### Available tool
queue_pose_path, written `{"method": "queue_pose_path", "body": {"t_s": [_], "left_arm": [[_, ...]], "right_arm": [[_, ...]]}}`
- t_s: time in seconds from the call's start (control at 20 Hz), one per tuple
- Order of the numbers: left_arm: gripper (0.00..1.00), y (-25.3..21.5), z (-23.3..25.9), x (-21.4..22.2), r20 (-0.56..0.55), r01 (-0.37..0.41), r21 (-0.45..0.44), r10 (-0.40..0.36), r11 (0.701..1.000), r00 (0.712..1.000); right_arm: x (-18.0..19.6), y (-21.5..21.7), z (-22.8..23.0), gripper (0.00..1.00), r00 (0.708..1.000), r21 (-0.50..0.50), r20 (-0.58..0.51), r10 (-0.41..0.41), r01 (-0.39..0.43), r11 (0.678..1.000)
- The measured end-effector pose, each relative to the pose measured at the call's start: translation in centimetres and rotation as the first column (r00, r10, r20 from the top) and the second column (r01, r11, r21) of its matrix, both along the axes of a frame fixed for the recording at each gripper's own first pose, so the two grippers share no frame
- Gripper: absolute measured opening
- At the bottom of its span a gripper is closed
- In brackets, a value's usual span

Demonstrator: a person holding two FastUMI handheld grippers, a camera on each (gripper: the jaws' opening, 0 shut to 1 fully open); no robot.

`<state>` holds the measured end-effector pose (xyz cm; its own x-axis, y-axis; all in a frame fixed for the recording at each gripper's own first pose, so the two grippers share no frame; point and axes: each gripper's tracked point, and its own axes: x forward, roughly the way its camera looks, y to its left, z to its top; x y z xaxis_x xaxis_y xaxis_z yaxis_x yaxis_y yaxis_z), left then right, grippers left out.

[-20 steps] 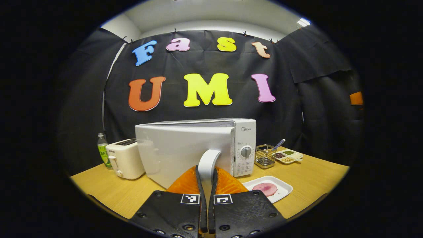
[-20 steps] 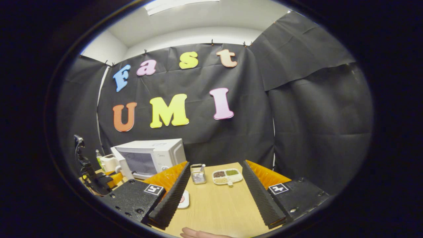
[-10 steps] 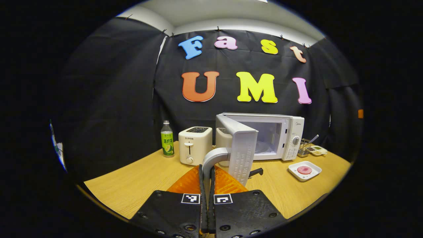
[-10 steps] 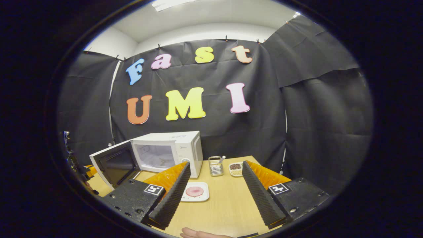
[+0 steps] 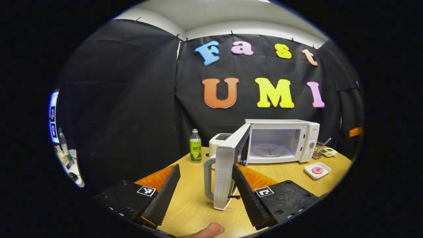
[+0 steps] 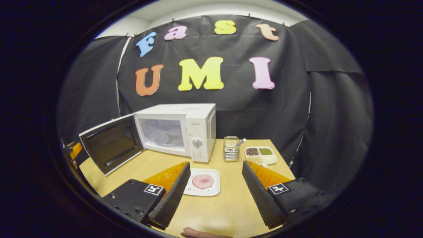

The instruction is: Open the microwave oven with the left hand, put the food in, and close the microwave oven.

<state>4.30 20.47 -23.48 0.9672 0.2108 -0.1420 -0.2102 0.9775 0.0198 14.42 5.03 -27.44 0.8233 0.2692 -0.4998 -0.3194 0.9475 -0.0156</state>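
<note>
Right gripper view: right gripper (image 6: 213, 188) hovers with jaws wide apart over the plate of food (image 6: 202, 181) on the bench (image 6: 228, 211). Left gripper (image 5: 205, 193) is open beside the door (image 5: 228, 165). Behind, the microwave (image 6: 180, 130) stands open. Next: grab the plate.

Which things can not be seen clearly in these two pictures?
- Toaster: left gripper view, mostly hidden behind the open microwave door.
- Divided snack tray: left gripper view, contents too small.
- Food on the white plate: right gripper view, its kind is unclear.
</note>
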Motion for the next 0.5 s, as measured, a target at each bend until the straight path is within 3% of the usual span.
{"method": "queue_pose_path", "body": {"t_s": [0.05, 0.1, 0.15, 0.2, 0.25, 0.3, 0.35, 0.4, 0.45, 0.5], "left_arm": [[0.8, -0.3, 0.9, -0.3, 0.008, -0.005, -0.001, 0.005, 1.0, 1.0], [0.82, -1.1, 1.8, -0.4, 0.016, -0.002, -0.011, 0.003, 1.0, 1.0], [0.94, -1.6, 2.6, -0.6, 0.025, 0.002, -0.025, -0.002, 1.0, 1.0], [0.94, -2.0, 3.6, -0.7, 0.04, 0.003, -0.038, -0.001, 0.999, 0.999], [0.94, -2.3, 4.6, -0.8, 0.061, 0.001, -0.041, 0.001, 0.999, 0.998], [0.94, -2.9, 5.7, -1.0, 0.08, 0.004, -0.045, 0.0, 0.999, 0.997], [0.94, -3.1, 6.6, -1.3, 0.102, 0.001, -0.042, 0.003, 0.999, 0.995], [0.94, -3.2, 7.5, -1.3, 0.118, -0.006, -0.04, 0.011, 0.999, 0.993], [0.94, -3.3, 8.2, -1.6, 0.13, -0.017, -0.034, 0.021, 0.999, 0.991], [0.94, -3.2, 8.8, -1.8, 0.139, -0.029, -0.029, 0.033, 0.999, 0.99]], "right_arm": [[1.3, 0.6, -1.9, 1.0, 0.997, -0.027, -0.069, 0.03, -0.032, 0.999], [2.4, 1.1, -3.7, 0.92, 0.988, -0.056, -0.145, 0.051, -0.06, 0.997], [3.5, 1.2, -5.4, 0.92, 0.975, -0.076, -0.213, 0.065, -0.083, 0.994], [4.3, 0.9, -7.1, 1.0, 0.959, -0.098, -0.274, 0.071, -0.101, 0.99], [5.1, 0.6, -8.7, 1.0, 0.939, -0.119, -0.335, 0.072, -0.118, 0.986], [5.7, 0.5, -9.8, 0.92, 0.921, -0.127, -0.385, 0.062, -0.119, 0.985], [6.1, 0.5, -11.1, 1.0, 0.89, -0.129, -0.452, 0.061, -0.133, 0.983], [6.5, 0.5, -12.3, 0.98, 0.858, -0.126, -0.509, 0.061, -0.144, 0.982], [6.9, 0.6, -13.5, 0.94, 0.824, -0.125, -0.564, 0.062, -0.159, 0.979], [7.3, 0.6, -14.6, 0.82, 0.791, -0.122, -0.609, 0.06, -0.168, 0.978]]}}
